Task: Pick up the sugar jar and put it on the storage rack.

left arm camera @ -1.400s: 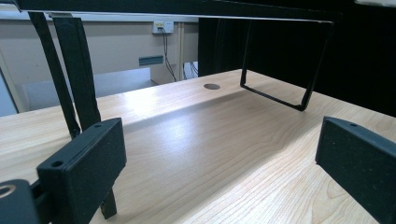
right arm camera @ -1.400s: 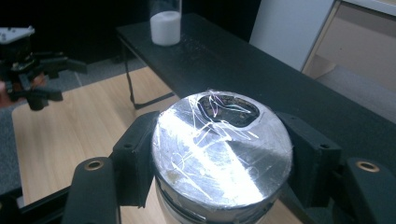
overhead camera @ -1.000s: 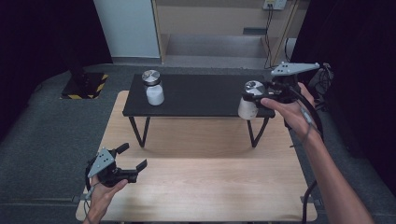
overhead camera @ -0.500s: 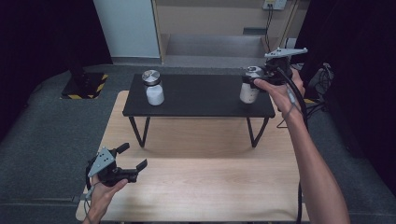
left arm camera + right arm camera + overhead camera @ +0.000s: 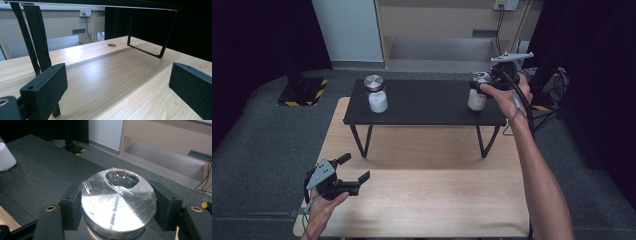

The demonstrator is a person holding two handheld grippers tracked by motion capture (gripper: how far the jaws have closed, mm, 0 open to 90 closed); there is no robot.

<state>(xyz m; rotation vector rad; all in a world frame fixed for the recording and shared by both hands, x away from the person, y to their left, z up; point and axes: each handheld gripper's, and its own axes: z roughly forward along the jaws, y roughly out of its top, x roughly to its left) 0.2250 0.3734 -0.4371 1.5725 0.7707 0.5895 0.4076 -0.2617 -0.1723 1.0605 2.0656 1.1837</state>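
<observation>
— So, where is the jar [image 5: 477,95] standing?
— Upright, at the far right of the black shelf [image 5: 427,106]. The right gripper [image 5: 117,207] is pinching its lid; it is probably resting there. The left gripper [image 5: 354,170] is spreading, near left.

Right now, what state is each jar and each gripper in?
Right jar: upright at the right end of the black shelf, silver lid on and clamped.
Left jar: upright on the shelf's left end, lid on, untouched.
Right gripper: shut on the right jar's lid, one jaw on each side.
Left gripper: open, nothing between its jaws, low over the wooden table.
</observation>
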